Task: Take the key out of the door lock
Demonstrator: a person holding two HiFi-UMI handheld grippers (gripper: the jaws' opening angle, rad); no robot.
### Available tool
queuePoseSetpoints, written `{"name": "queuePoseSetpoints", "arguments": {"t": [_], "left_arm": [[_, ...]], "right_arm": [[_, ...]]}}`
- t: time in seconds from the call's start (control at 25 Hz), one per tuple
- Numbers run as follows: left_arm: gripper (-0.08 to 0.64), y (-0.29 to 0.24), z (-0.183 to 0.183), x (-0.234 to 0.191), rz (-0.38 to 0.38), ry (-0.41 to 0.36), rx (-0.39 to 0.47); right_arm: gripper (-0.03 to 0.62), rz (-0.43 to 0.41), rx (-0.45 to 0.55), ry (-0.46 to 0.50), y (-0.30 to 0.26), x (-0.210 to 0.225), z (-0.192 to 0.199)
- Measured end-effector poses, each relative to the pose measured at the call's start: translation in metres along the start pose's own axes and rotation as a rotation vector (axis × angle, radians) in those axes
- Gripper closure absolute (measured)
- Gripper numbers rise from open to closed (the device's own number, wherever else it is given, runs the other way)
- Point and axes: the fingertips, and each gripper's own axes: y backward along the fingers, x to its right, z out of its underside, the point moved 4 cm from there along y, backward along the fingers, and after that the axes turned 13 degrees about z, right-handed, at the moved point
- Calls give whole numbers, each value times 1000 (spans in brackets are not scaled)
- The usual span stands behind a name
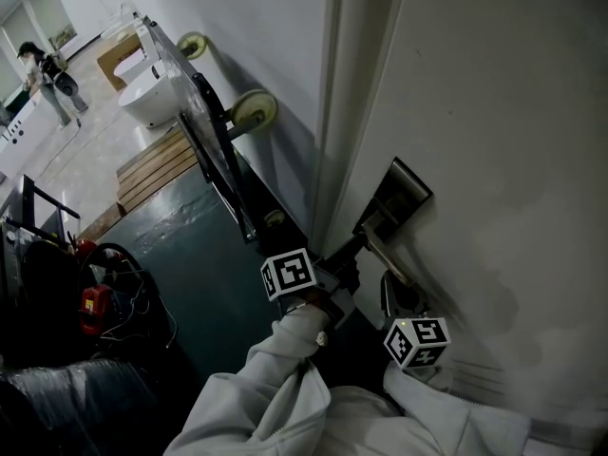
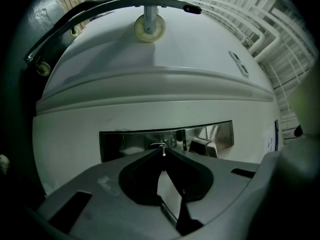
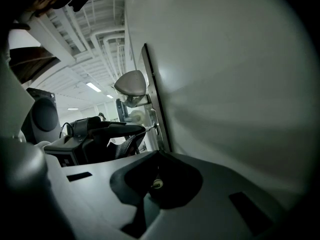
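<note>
My left gripper [image 2: 163,154] is clamped on the key [image 2: 162,148] at the lock plate [image 2: 122,144] — next it needs a straight outward pull. My right gripper [image 3: 158,157] is closed and empty.

Overhead and close jaw-level views (lock plate [image 2: 125,144] shared)

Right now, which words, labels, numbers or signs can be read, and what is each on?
No legible text in any view.
Small label right of the lock plate: print too blurred to read.
Marker cubes: square patterns only, no lettering.
</note>
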Motion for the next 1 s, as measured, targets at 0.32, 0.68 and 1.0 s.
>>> {"name": "queuePoseSetpoints", "arguments": {"t": [0.32,0.68,1.0], "left_arm": [[534,0,-1,1,-10,-32,-3],[534,2,1,-3,1,118,79],[534,4,2,0,-22,72,90]], "right_arm": [[540,-8,-4,10,3,1,1],[540,-13,0,10,5,6,2],[540,-27,-3,10,8,8,3]]}}
